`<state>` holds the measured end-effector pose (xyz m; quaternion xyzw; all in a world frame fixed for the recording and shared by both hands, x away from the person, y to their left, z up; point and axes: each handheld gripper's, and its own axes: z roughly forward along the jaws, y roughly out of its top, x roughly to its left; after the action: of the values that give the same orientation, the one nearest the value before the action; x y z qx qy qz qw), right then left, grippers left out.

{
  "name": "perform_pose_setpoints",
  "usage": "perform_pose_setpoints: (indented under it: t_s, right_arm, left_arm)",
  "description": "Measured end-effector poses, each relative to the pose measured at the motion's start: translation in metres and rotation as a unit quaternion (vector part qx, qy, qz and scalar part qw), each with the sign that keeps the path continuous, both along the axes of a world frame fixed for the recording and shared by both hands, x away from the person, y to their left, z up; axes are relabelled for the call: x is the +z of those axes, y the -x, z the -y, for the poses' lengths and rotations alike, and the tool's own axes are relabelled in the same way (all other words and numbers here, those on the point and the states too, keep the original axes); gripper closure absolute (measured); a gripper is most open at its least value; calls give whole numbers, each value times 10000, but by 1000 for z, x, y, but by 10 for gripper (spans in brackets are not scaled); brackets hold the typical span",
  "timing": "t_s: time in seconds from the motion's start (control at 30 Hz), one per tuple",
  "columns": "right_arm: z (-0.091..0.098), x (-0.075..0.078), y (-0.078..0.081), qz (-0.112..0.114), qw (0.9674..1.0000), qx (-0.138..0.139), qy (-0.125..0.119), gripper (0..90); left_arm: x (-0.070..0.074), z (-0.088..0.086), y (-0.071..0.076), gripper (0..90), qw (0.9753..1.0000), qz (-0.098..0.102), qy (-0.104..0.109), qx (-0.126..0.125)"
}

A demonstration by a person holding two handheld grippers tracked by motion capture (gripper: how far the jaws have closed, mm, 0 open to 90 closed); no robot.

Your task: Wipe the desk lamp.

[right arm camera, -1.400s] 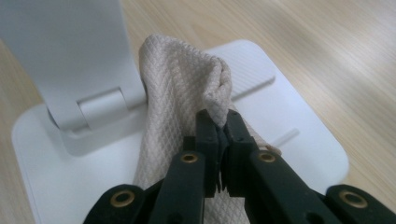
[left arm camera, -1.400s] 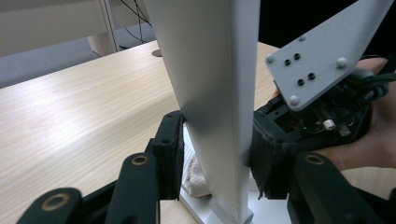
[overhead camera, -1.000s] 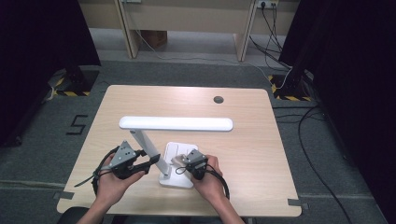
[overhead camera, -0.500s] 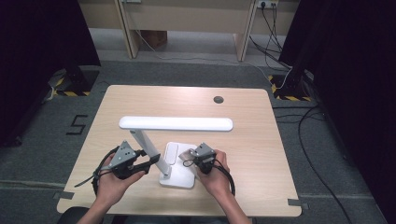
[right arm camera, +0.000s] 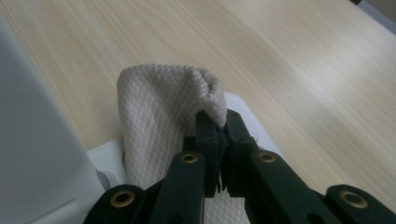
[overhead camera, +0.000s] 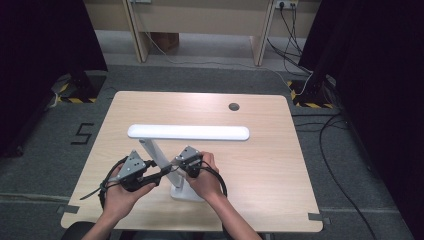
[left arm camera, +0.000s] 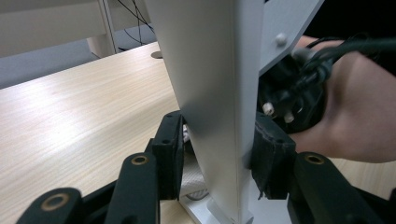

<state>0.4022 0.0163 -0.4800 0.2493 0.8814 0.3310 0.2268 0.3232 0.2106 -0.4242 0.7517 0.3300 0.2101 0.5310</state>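
Two grips: lamp stem (left arm camera: 219, 116), cloth (right arm camera: 159, 121) beside it.

Black "5" marked on grey floor (overhead camera: 84, 134) left of table (overhead camera: 280, 165)

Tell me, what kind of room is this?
Probably a lab or recording room: one bare wooden table on grey carpet, black curtains at the sides, and cables trailing over the floor.

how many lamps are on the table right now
1: a white desk lamp near the table's front edge, its upright gripped by the left gripper. None seems hidden.
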Motion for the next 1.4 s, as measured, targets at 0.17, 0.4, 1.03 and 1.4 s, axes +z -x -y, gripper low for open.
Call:
perform_pose_setpoints:
  t_s: [0.17, 0.4, 1.03, 1.4]
  right_arm:
    - [3, -6, 0, -76, 10000, -24, -4, 876]
    - [9, -8, 1, -7, 9999, -122, 9, 876]
    - [56, -12, 2, -167, 9965, -819, -16, 876]
    - [74, -9, -1, -155, 9933, -1134, 142, 876]
  left_arm:
    - [0, 0, 0, 584, 10000, 2, -4, 9]
    - [-1, 0, 0, 584, 10000, 4, -6, 4]
    - [-2, 1, 1, 584, 10000, 25, -8, 6]
    - [-1, 0, 1, 581, 10000, 27, -28, 4]
